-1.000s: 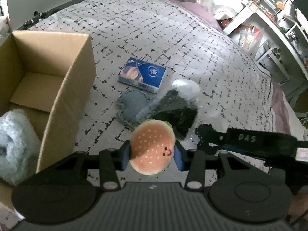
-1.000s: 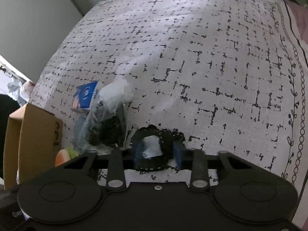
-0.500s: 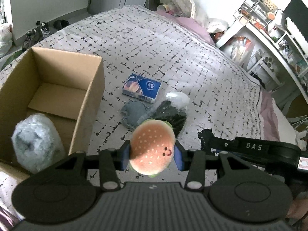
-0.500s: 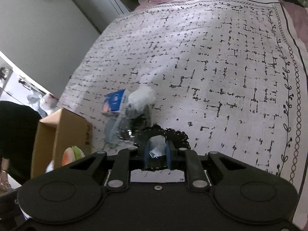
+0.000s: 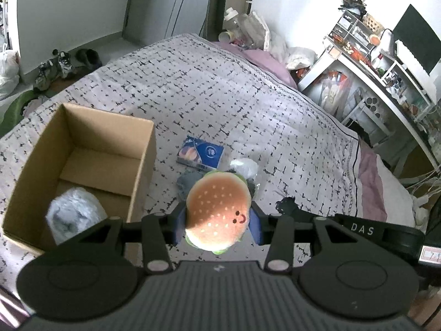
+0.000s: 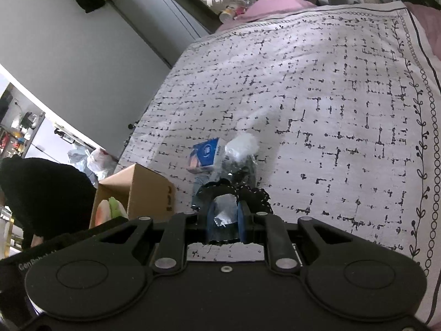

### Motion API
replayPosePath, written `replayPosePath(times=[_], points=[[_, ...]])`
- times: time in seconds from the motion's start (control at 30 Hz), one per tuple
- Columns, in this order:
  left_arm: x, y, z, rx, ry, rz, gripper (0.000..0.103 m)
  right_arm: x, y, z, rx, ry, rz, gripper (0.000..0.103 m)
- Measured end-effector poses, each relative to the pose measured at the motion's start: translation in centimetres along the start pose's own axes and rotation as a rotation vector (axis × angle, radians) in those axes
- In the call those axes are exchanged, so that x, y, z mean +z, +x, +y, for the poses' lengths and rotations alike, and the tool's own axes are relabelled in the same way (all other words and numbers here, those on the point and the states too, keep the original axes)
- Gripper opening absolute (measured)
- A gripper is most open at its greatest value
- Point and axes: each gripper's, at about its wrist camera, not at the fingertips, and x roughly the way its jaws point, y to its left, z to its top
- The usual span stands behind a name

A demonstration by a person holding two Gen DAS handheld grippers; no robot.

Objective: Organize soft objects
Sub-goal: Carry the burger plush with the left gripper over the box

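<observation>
- Two claws are in my hands, and each one holds a soft thing above the bed.
- My left claw (image 5: 217, 220) presses its blue pads on the two sides of a burger plush toy (image 5: 217, 212); the toy fills the gap between them.
- My right claw (image 6: 225, 216) is almost fully closed, pinching a black lace fabric piece (image 6: 256, 197) with a pale patch on it.
- Left of my left claw stands an open cardboard box (image 5: 143, 149), with a fluffy grey bundle (image 5: 74, 207) inside, in its near corner.
- Just past the burger lie a grey cloth (image 5: 188, 180) and a clear plastic bag with dark contents (image 6: 239, 157).
- Beyond them lies a blue tissue pack (image 5: 199, 154), touching the bag, on the patterned bedcover (image 5: 248, 104).
</observation>
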Motion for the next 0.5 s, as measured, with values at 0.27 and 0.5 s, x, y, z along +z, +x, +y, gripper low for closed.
replayPosePath(times=[0.27, 0.5], points=[[1.2, -1.7, 1.3, 0.016, 0.026, -0.017, 0.045, -0.2, -1.5, 1.0, 0.006, 0.005, -0.033, 0.018], [2.0, -2.9, 3.5, 0.028, 0.029, -0.028, 0.045, -0.5, -2.2, 2.0, 0.013, -0.011, -0.045, 0.018]])
